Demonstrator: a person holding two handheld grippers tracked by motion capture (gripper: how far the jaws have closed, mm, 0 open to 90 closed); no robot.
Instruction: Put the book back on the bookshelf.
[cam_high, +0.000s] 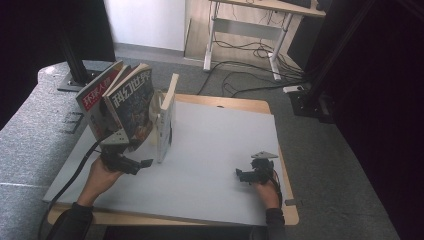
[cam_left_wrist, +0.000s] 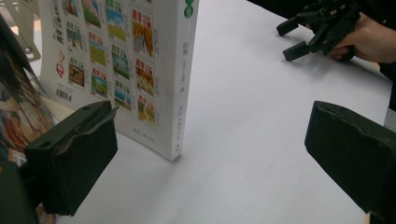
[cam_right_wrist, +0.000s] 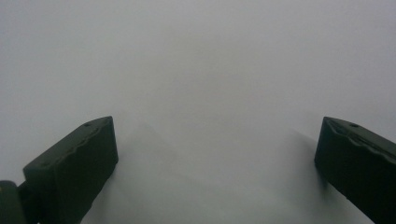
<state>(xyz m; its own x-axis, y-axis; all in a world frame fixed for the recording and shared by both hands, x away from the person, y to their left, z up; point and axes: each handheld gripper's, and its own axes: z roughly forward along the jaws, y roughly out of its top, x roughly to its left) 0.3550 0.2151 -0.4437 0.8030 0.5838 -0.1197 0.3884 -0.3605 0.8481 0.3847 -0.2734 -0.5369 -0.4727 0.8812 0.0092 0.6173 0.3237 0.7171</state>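
At the far left of the high view, two magazines (cam_high: 117, 100) are seen leaning in a white rack (cam_high: 164, 120) on the grey surface (cam_high: 215, 150); a third book (cam_left_wrist: 140, 70) is stood upright just right of them, its back cover and spine shown close up in the left gripper view. Whether it touches the rack cannot be told.

The left gripper (cam_high: 131, 164) is held low just in front of the leaning magazines, its jaws spread wide and nothing held between them. In the left gripper view the upright book lies nearer the left jaw, not yet between the two.

Further right, bare surface is seen. At the right edge the right gripper (cam_high: 248, 175) is rested on the surface, well apart from the books, jaws apart and empty, pointed at plain grey.

The step in hand is judged to be an approach by the left gripper to the upright book. For the next move, the jaws would need to be brought around the spine and closed squarely, so that the book is not tipped over.
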